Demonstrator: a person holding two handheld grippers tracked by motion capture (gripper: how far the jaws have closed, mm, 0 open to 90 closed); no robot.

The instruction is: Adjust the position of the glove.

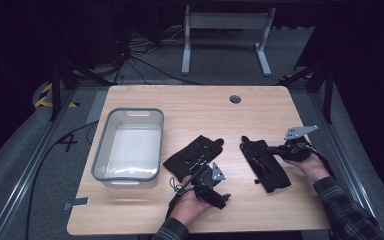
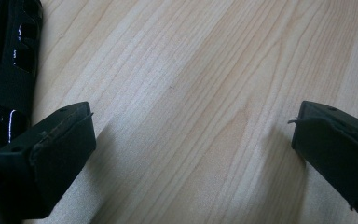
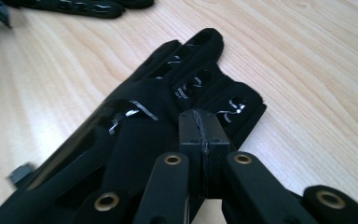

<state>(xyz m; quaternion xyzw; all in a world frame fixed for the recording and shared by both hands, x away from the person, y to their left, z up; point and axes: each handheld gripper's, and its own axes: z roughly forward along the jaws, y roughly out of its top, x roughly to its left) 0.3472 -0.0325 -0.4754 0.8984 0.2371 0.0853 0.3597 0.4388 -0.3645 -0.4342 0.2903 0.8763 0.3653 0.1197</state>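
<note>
Two black gloves lie flat on the wooden desk (image 1: 260, 105), a little apart from each other. The left glove (image 1: 192, 156) sits near the middle of the desk, with its fingers pointing up and away from the person. The right glove (image 1: 265, 165) lies to the right of it, stretched out long, with its fingers pointing toward the far side of the desk.

The left tool (image 1: 207, 182) is in the person's left hand (image 1: 190, 205), just at the near edge of the left glove. In the left gripper view its two black jaws stand wide apart, with bare wood between them. Nothing is held. A bit of the left glove (image 2: 4, 60) shows at the left edge of that view, just beside one jaw.

The right tool (image 1: 257, 148) is in the person's right hand (image 1: 312, 167) and points across at the right glove. In the right gripper view its jaws are pressed tight together, right over the back of the glove (image 3: 135, 126), near the fingers. It is hard to tell if any cloth is pinched between them. The glove has shiny little marks on its fingers.

A grey tub (image 1: 100, 150) stands on the left part of the desk, well apart from the gloves.
</note>
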